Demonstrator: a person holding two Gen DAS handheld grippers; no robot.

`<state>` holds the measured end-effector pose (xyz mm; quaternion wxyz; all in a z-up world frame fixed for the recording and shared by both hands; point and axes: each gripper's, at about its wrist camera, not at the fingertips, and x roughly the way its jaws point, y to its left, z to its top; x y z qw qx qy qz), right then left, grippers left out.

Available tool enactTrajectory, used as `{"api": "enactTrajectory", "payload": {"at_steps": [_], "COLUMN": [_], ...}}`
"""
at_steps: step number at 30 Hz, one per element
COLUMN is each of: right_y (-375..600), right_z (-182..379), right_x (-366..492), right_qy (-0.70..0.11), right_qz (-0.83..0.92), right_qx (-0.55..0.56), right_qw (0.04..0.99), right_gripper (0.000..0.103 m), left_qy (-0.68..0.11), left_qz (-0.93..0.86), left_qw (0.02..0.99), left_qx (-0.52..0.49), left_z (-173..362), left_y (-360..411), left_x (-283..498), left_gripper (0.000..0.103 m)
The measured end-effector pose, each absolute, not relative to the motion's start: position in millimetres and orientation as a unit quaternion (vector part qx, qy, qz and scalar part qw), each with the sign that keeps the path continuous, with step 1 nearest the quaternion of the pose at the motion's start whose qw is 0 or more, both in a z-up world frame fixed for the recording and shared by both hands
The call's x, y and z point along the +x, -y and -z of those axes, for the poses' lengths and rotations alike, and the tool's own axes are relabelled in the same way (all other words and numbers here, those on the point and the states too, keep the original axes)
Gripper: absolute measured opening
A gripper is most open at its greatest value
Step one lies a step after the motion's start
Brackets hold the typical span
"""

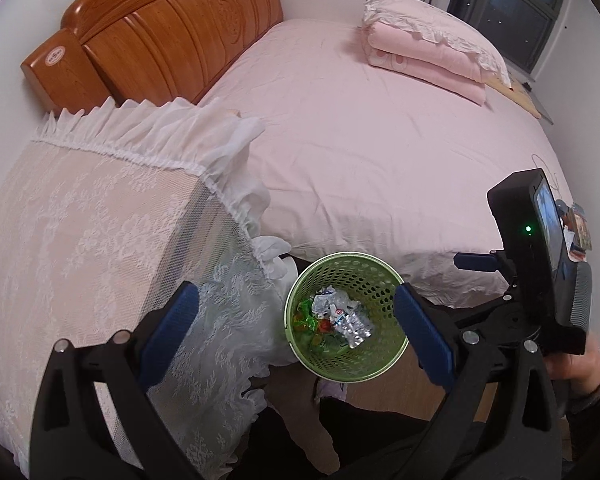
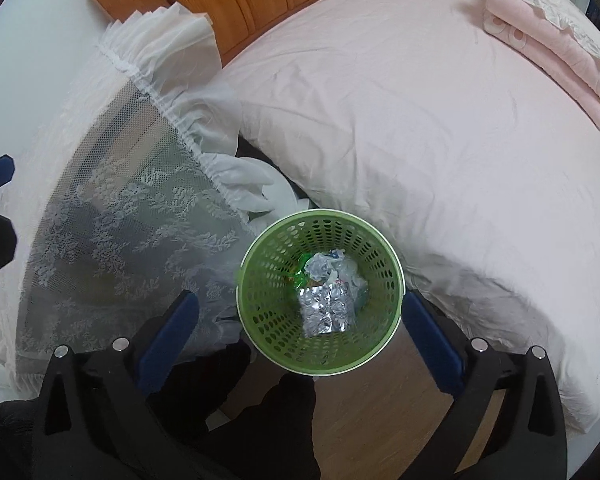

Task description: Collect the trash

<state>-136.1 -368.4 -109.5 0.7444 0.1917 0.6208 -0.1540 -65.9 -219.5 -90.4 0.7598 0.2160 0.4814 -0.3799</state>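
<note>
Hovering over the green basket (image 2: pixel 320 296), right hand-held gripper (image 2: pixel 300 328) spread wide, empty; left hand-held gripper (image 1: pixel 296 332) likewise released, empty. Foil wrapper (image 2: pixel 326 310) lying inside at centre, crumpled paper (image 2: pixel 332 266) at its twelve o'clock. Drop step looking finished; next, likely seeking further trash around the bed (image 2: pixel 420 120).

Trash (image 2: pixel 328 300) in basket (image 2: pixel 260 320), seemingly beside bed (image 2: pixel 420 120).

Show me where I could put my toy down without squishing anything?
The pink bedsheet is bare between the carved wooden headboard and the folded pink quilt. The lace-covered bedside table top is free too. It is crowded by the green perforated plastic bin, already holding crumpled foil and wrappers.
</note>
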Motion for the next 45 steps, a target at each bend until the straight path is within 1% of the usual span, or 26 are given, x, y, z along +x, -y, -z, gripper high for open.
{"api": "enactTrajectory", "payload": {"at_steps": [7,13,16,24,26,29,33,38,45], "right_y": [345,309,285,195,170,144,122,103,80], "right_z": [103,61,32,-95,-124,-148,-157,-142,-135], "right_x": [-104,-57,-31,32,43,51,53,68,72], "right_qy": [-0.623,-0.587,-0.564,-0.440,-0.414,-0.386,-0.382,-0.412,-0.426], "right_qz": [0.138,0.099,0.071,-0.009,-0.036,-0.062,-0.083,-0.108,-0.095], "right_qx": [0.143,0.110,0.092,0.008,-0.003,-0.003,0.010,0.029,0.021], "right_qw": [0.757,0.796,0.818,0.898,0.910,0.921,0.920,0.904,0.900], "right_gripper": [0.100,0.100,0.100,0.101,0.101,0.101,0.101,0.101,0.101], "left_qy": [-0.493,-0.472,-0.445,-0.366,-0.351,-0.335,-0.337,-0.356,-0.361], "left_qz": [0.330,0.261,0.219,0.081,0.048,0.009,-0.014,-0.015,-0.026], "left_qw": [0.786,0.832,0.861,0.926,0.935,0.942,0.941,0.934,0.932], "left_qx": [0.174,0.128,0.110,0.045,0.031,0.022,0.010,-0.018,-0.020], "left_z": [82,51,24,-69,-86,-100,-99,-84,-76], "left_y": [171,114,80,-24,-47,-71,-89,-104,-113], "left_x": [-39,-14,-3,25,29,29,30,30,34], "left_gripper": [0.093,0.093,0.093,0.093,0.095,0.095,0.095,0.095,0.095]}}
